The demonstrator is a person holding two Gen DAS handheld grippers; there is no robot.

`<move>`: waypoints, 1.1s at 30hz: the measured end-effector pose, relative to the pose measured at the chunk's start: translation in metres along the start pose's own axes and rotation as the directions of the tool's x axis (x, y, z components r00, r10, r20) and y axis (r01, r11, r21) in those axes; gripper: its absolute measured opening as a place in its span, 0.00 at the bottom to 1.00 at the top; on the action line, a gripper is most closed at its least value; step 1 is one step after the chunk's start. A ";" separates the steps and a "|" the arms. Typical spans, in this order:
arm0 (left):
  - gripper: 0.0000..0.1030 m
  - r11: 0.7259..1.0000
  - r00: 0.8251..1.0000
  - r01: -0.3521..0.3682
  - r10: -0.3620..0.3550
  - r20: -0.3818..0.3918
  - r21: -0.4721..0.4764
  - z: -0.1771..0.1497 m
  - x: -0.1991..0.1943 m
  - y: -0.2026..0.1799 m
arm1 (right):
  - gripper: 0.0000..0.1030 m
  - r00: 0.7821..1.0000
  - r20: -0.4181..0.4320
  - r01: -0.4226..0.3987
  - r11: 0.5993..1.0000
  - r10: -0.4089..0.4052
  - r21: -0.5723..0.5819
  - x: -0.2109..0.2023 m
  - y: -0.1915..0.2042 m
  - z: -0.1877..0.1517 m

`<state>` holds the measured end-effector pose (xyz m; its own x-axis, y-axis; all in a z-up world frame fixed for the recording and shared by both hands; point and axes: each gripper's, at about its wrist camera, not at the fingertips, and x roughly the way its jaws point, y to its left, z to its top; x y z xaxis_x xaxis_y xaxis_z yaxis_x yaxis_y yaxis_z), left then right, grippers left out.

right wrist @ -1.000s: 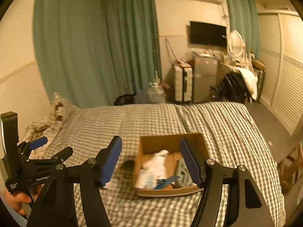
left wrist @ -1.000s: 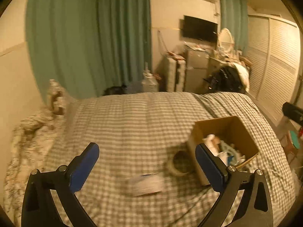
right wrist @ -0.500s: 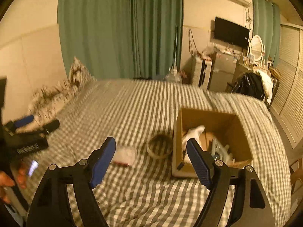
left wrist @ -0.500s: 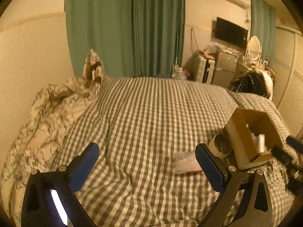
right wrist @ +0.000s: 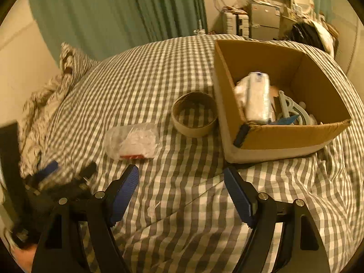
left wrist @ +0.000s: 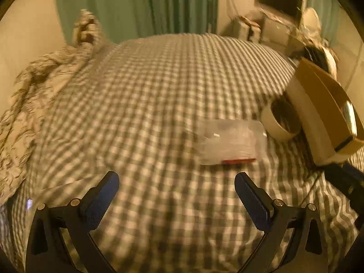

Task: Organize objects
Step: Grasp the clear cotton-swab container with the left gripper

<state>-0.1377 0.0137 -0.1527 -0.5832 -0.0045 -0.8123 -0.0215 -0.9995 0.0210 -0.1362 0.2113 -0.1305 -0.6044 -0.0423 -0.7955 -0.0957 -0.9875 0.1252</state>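
A clear plastic bag (right wrist: 133, 140) with a red strip lies on the checked bed; it also shows in the left wrist view (left wrist: 231, 142). A cardboard tape ring (right wrist: 194, 113) sits beside an open cardboard box (right wrist: 284, 136) holding a white bundle (right wrist: 256, 99) and other items. The ring (left wrist: 281, 120) and the box (left wrist: 323, 111) also show at the right of the left wrist view. My left gripper (left wrist: 176, 196) is open and empty, just short of the bag. My right gripper (right wrist: 180, 192) is open and empty, near the box's front corner.
A patterned quilt (left wrist: 29, 95) is heaped along the bed's left side by the wall. Green curtains (right wrist: 127, 9) hang behind the bed. Suitcases and cluttered furniture (right wrist: 254, 20) stand beyond the far end.
Both grippers have dropped and moved forward toward the bed. The bag, ring and box now look larger and closer. Both grippers stayed open.
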 end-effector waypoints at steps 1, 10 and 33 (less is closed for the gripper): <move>1.00 1.000 1.000 0.001 -0.001 -0.001 0.012 0.001 0.002 -0.006 | 0.75 1.000 0.006 -0.001 1.000 0.001 0.019 0.001 -0.005 0.001; 1.00 0.996 0.996 0.090 -0.090 -0.026 -0.002 0.018 0.031 -0.032 | 0.75 1.000 -0.004 -0.014 0.995 0.015 0.094 0.004 -0.018 0.007; 0.88 0.995 0.998 0.041 -0.036 0.050 -0.090 0.020 0.024 0.028 | 0.75 0.998 0.039 0.044 0.998 -0.042 -0.048 0.022 0.017 0.016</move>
<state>-0.1686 -0.0139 -0.1600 -0.6222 0.0332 -0.7821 0.0277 -0.9975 -0.0643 -0.1634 0.1965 -0.1363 -0.6302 0.0050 -0.7764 -0.0837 -0.9946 0.0615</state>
